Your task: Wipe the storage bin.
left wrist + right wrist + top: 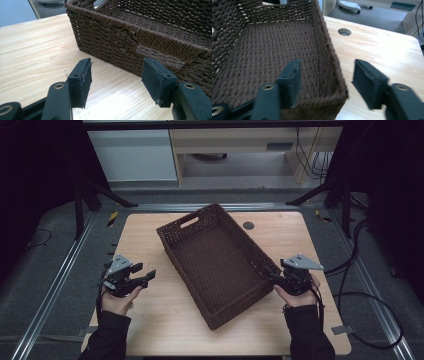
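A dark brown woven basket (235,316) sits empty and askew in the middle of the wooden table (165,325). My left gripper (145,271) hovers over the table to the left of it, apart from it. In the left gripper view its jaws (117,77) stand open with only bare wood between them, and the basket's side wall (107,42) is just ahead. My right gripper (272,275) is at the basket's right wall near the front corner. It is open (327,72) and straddles the basket's rim (334,75), one jaw inside and one outside, with no pad pressing.
A round cable hole (248,225) lies in the table behind the basket, and it is in the right gripper view too (344,31). Black cables (360,295) trail on the floor to the right. Stand legs (100,190) flank the table's far corners.
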Demonstrator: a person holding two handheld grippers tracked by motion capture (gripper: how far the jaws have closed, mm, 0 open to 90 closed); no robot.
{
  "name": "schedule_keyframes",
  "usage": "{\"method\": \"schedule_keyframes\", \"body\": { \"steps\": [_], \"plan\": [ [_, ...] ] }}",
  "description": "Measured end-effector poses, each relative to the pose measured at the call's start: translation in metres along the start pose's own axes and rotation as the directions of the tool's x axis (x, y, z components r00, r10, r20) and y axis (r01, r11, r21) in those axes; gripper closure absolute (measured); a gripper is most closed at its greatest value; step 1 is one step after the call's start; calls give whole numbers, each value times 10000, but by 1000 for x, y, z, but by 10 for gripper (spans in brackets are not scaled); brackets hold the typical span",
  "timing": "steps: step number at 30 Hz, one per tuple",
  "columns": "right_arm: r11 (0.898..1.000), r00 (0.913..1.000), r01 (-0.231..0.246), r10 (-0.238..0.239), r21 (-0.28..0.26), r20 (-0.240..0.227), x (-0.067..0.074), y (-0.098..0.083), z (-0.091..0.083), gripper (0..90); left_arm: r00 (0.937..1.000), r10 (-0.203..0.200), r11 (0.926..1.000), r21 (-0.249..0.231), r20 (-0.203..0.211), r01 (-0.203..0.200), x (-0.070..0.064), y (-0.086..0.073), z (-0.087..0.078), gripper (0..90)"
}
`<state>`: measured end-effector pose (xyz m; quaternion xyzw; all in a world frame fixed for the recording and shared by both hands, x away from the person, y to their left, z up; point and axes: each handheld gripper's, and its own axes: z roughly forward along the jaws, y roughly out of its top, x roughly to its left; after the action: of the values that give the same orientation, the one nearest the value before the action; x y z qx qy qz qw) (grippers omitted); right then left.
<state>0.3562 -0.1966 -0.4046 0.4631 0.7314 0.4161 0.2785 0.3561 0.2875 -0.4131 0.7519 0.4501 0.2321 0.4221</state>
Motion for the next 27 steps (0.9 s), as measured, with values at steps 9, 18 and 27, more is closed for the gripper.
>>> {"method": "schedule_keyframes", "body": {
  "steps": [9,18,27],
  "plan": [
    [9987,9990,-426,428,276,-87,16,-13,-13,337,10000,23,10000,-47,-25,-23,-1,0,-2,395],
    [9965,9968,-800,800,235,20,11,-14,-2,365,10000,-6,10000,-35,-27,6,1,0,-1,393],
    [9977,9967,-653,644,187,495,-1,-9,11,350,9999,52,10000,23,-88,-52,2,0,1,385]
  ]
}}
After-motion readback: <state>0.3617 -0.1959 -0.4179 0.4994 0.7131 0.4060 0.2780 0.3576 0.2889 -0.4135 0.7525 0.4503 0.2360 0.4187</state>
